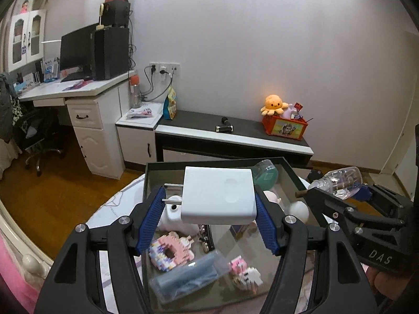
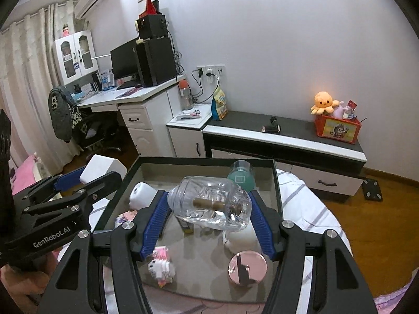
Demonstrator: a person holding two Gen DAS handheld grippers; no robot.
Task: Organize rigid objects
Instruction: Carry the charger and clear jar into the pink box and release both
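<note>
My left gripper (image 1: 209,204) is shut on a white plug adapter (image 1: 218,196), prongs pointing left, held above the dark tray (image 1: 152,167). My right gripper (image 2: 208,209) is shut on a clear glass bottle (image 2: 209,202) lying sideways with a brown roll inside; it also shows at the right of the left wrist view (image 1: 337,181). The tray (image 2: 277,183) holds a teal jar (image 2: 239,178), pink block toys (image 1: 171,248) (image 2: 161,263), a white figure (image 2: 140,193), a blue-grey case (image 1: 187,274) and a round pink lid (image 2: 247,267).
The tray rests on a striped bed cover (image 2: 309,204). Behind stands a low black-and-white sideboard (image 2: 288,141) with a red toy box (image 2: 336,128) and an orange plush octopus (image 2: 324,102). A white desk (image 2: 125,96) with monitor and speakers stands at left.
</note>
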